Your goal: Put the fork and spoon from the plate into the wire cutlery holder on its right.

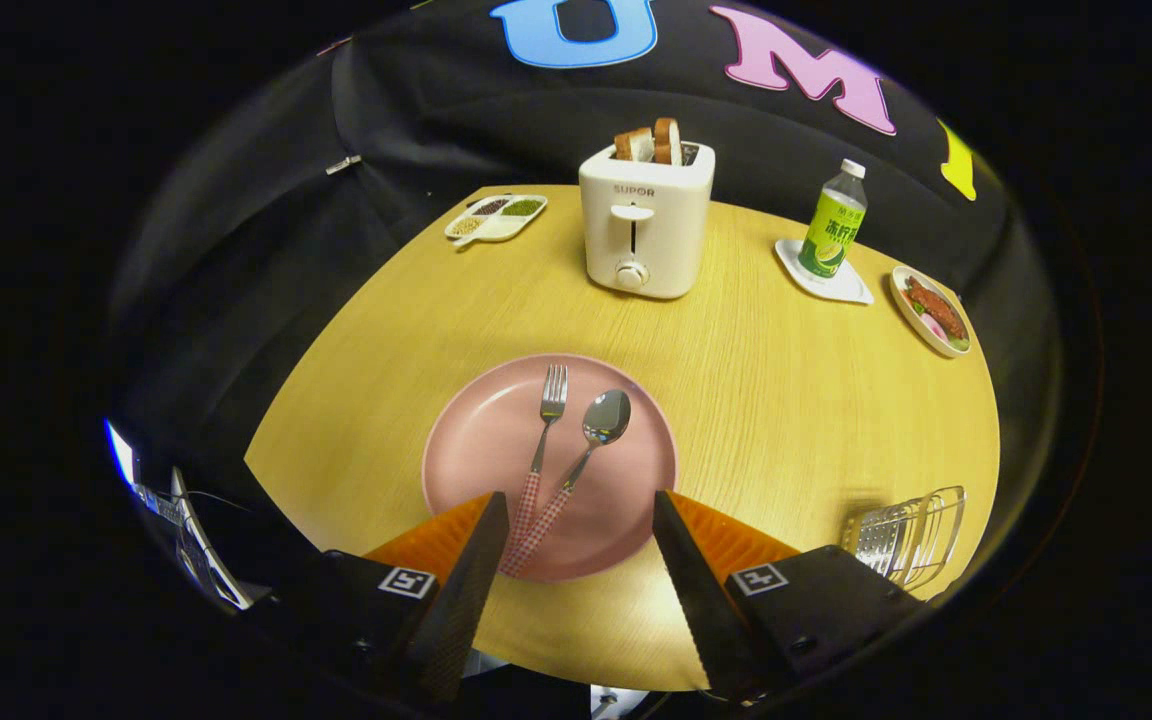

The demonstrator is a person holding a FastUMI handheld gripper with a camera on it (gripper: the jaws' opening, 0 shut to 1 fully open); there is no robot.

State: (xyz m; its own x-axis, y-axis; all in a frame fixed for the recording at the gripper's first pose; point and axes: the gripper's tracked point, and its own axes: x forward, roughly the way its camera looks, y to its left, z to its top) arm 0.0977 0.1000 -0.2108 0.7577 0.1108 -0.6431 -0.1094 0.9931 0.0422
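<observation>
With the gripper (581,520) wide open and empty above the round pink plate (476,440), drop onto the steel fork's checked handle (528,500), clear of the crossing spoon (586,450), then carry right to the wire cutlery holder (911,530).

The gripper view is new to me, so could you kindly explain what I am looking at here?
The camera rides on a hand-held gripper and looks forward along its two fingers, the dark wedges with orange backs. They stand open and hold nothing. Just ahead on the wooden table is a pink plate with a fork and a spoon, handles crossing near the fingers. The wire cutlery holder sits to the plate's right. Beyond stand a toaster with bread, a bottle, and two food dishes.
</observation>
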